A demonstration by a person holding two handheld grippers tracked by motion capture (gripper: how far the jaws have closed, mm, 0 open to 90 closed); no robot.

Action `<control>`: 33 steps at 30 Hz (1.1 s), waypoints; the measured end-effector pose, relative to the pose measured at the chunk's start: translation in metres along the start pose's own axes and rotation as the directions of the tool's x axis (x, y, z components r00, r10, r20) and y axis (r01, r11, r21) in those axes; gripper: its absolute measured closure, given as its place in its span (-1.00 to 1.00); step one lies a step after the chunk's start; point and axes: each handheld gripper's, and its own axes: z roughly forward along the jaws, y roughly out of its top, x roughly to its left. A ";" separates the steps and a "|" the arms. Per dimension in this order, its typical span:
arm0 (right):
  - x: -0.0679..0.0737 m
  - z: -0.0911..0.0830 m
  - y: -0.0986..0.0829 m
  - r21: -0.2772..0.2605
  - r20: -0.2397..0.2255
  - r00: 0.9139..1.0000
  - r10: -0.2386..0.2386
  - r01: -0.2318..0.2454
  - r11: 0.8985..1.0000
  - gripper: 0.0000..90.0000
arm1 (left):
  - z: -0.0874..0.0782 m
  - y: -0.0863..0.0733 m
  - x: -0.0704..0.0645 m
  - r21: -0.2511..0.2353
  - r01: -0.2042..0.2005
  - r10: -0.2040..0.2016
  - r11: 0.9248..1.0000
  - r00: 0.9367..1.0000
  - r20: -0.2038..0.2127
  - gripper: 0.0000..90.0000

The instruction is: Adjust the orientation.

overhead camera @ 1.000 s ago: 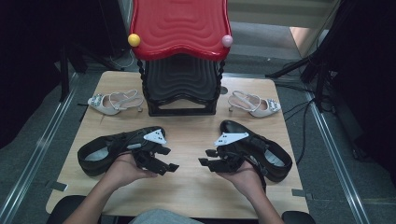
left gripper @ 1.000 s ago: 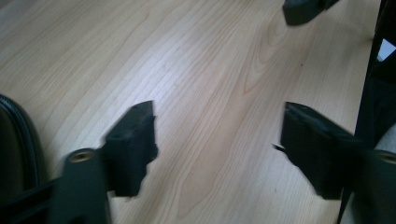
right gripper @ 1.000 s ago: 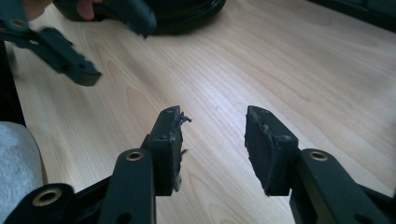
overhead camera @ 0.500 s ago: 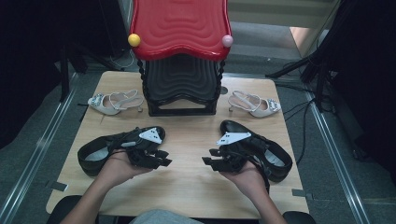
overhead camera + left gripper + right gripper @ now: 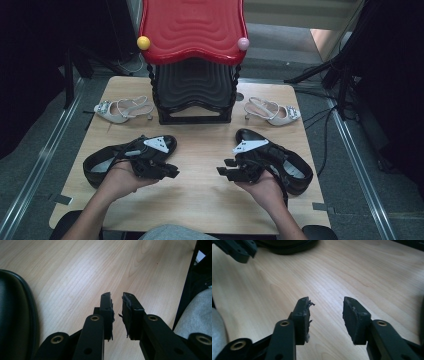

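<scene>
left gripper [image 5: 172, 172] held with jaws narrowly parted, empty; right gripper [image 5: 222, 170] wider, empty. black shoe [image 5: 102, 162] lies outboard-left of left gripper, long axis along table [image 5: 200, 200] width.

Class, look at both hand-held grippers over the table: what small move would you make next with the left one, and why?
Probably swing the left hand-held gripper outward toward the black shoe beside it and open it wider. Its jaws stand only slightly apart, hold nothing and point at bare table, while the shoe lies just at its side. The right hand-held gripper is open and empty too.
</scene>
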 end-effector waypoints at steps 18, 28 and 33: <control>0.000 0.007 0.006 0.024 -0.037 0.999 -0.013 0.014 1.000 0.32 | -0.046 -0.011 0.005 -0.017 0.067 -0.067 0.998 0.997 -0.040 1.00; 0.002 0.014 0.008 0.045 -0.043 0.999 -0.024 0.026 0.999 0.29 | -0.088 -0.034 0.020 -0.064 0.136 -0.144 0.989 0.981 -0.133 1.00; 0.002 0.016 0.009 0.052 -0.046 0.999 -0.028 0.030 0.998 0.29 | -0.103 -0.043 0.024 -0.077 0.154 -0.165 0.985 0.971 -0.172 1.00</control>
